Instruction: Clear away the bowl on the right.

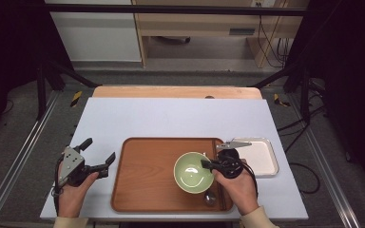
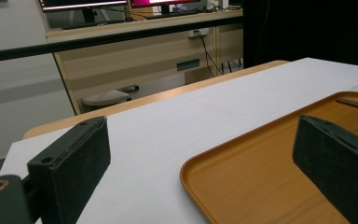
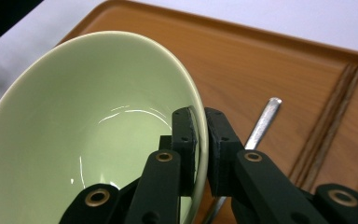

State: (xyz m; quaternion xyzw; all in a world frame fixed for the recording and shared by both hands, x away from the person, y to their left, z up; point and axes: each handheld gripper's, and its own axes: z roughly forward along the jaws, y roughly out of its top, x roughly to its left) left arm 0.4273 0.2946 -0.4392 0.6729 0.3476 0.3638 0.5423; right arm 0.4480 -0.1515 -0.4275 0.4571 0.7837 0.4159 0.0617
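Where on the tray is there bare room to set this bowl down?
The wooden tray is bare between its left rim and the green bowl. It is crowded on the right: a spoon and chopsticks lie beside the right gripper.

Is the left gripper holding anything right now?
No. In the left gripper view the left gripper has its jaws wide apart, with bare table and the tray edge between them.

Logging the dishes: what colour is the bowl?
Pale green bowl, clearest in the right gripper view.
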